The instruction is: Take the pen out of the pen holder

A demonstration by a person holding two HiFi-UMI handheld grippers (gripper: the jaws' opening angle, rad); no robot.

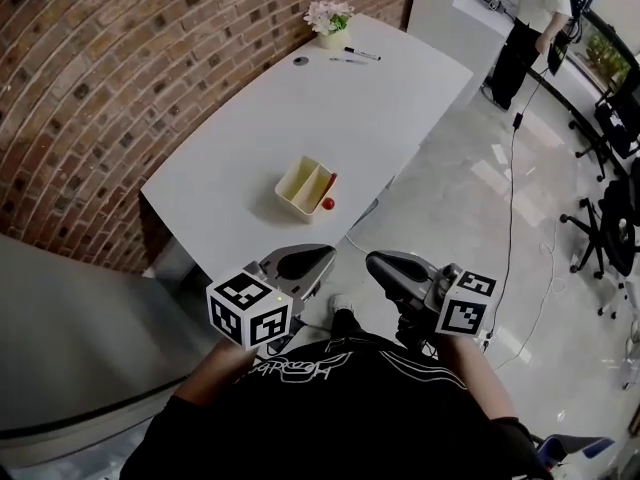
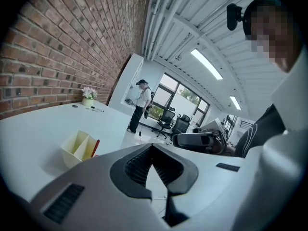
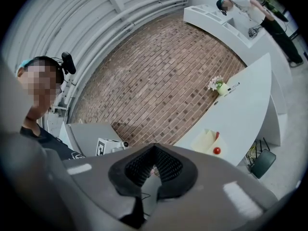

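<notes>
From your head camera, the cream plastic two-compartment pen holder (image 1: pixel 303 187) stands near the middle of the white rounded table (image 1: pixel 240 158). The brick wall (image 1: pixel 120 58) runs along the table's left side. A red pen (image 1: pixel 333 178) leans in the holder's right compartment, and a small red ball (image 1: pixel 328 204) lies on the table just beside the holder's near right corner. At the far end are a small pot of pale flowers (image 1: pixel 329 20) and a black marker (image 1: pixel 362 54). Your left gripper (image 1: pixel 326 254) and right gripper (image 1: pixel 371 261) are side by side off the table's near edge, well apart from the holder.

In the left gripper view, the left gripper (image 2: pixel 153 149) has its ridged pads pressed together with nothing between them. The holder (image 2: pixel 77 148) is ahead to the left, with the red pen (image 2: pixel 95 147) upright against its right wall. A person in a white shirt (image 2: pixel 142 105) stands far off by the windows.

In the right gripper view, the right gripper (image 3: pixel 154 151) is likewise closed and empty. The holder (image 3: pixel 206 140) is to the right on the table's edge, with the pen (image 3: pixel 217 135) rising from it and the ball (image 3: pixel 217 150) next to it.
</notes>
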